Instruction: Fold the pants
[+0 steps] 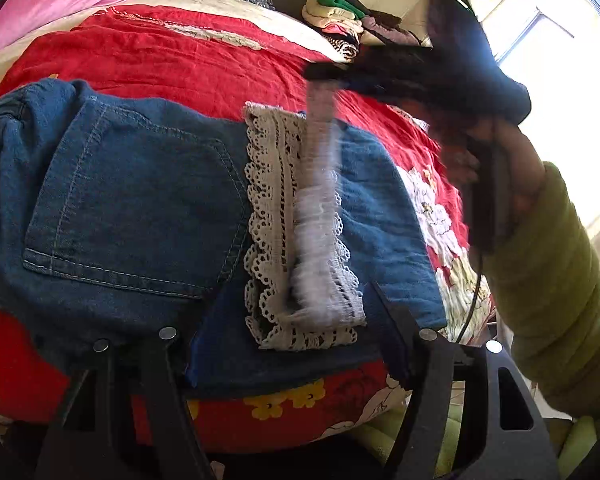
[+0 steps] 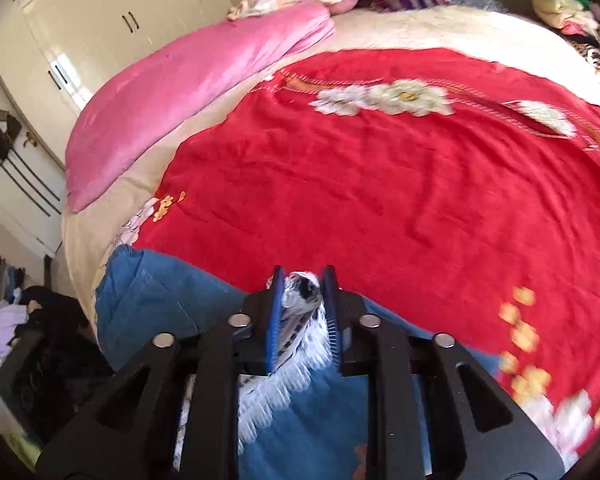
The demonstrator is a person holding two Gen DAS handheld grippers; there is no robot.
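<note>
Red floral bedspread (image 2: 380, 184) over bed, cream border; pink quilt (image 2: 188, 92) along far edge. Cream wardrobe (image 2: 100, 28) beyond, clothes pile (image 1: 340, 20) by bright window (image 1: 548, 40). Denim pants (image 1: 132, 208) flat on spread, near edge. Right gripper (image 2: 302, 280) clenched on lace hem (image 2: 300, 320), lifted. Left gripper (image 1: 292, 344) spread wide over pants, gripping nothing.

Blue denim pants (image 1: 132, 208) carry a white lace hem (image 1: 272, 216). The bedspread (image 2: 380, 184) is red with white and yellow flowers at its 4 o'clock. At 10 o'clock lies a pink quilt (image 2: 188, 92). The sleeve (image 1: 556, 272) is olive green.
</note>
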